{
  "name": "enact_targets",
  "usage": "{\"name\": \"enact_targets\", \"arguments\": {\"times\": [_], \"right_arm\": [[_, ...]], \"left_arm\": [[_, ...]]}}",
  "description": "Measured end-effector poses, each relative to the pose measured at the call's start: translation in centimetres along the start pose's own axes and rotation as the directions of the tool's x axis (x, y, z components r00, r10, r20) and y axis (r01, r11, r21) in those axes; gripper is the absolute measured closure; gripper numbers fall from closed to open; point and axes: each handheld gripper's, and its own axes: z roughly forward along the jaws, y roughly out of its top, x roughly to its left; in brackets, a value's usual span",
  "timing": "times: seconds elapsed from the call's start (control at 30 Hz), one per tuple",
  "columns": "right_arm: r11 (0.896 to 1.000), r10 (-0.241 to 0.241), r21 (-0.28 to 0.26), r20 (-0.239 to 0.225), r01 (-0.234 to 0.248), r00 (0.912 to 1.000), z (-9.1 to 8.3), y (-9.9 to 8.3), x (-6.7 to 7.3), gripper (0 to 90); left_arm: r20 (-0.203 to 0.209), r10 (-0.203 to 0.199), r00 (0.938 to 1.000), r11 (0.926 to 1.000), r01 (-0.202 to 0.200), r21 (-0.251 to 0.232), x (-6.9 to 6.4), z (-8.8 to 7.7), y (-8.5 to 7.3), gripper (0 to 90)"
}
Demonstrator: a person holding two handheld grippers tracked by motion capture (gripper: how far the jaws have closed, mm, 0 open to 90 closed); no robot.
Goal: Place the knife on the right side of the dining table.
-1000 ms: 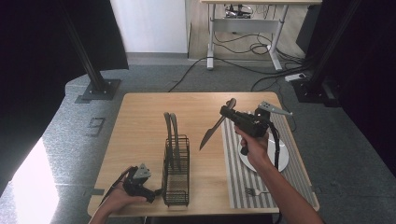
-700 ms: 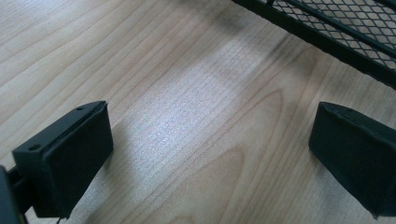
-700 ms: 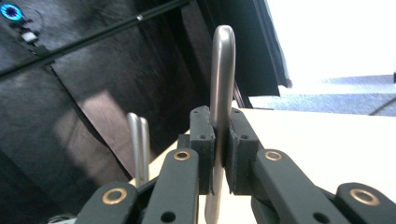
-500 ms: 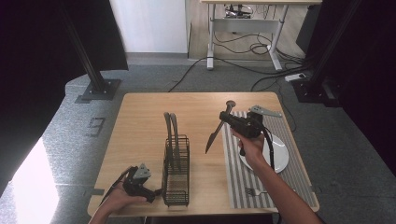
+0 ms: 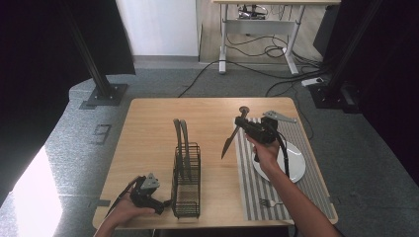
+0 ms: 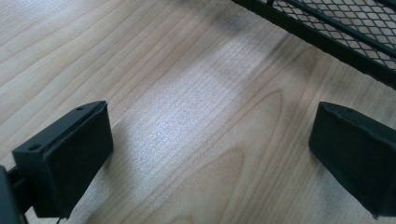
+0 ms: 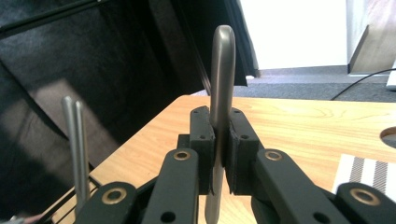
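Observation:
My right gripper hangs over the table between the rack and the striped mat, shut on a table knife. The blade slants down and to the left, its tip above the bare wood. In the right gripper view the knife's rounded handle rises between the two pads, which press on it from both sides. My left gripper rests on the table at the front left, beside the black wire cutlery rack. In the left gripper view the left gripper is open, with only wood between its jaws.
Two metal utensil handles stand up from the rack, seen also as utensil handles in the right gripper view. A white plate and a fork lie on the striped mat at the right.
My right hand has come down and to the left with the knife, away from the mat's far corner. The left hand has kept still.

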Motion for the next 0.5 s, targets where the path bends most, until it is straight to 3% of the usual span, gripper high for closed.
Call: {"name": "enact_targets", "arguments": {"times": [0.5], "right_arm": [[0.999, 0.019, -0.037, 0.07, -0.016, 0.9974, 1.0, 1.2, -2.5, 82.7]], "left_arm": [[0.0, 0.0, 1.0, 1.0, 0.0, 0.001, 0.0, 0.0, 0.0, 0.0]]}}
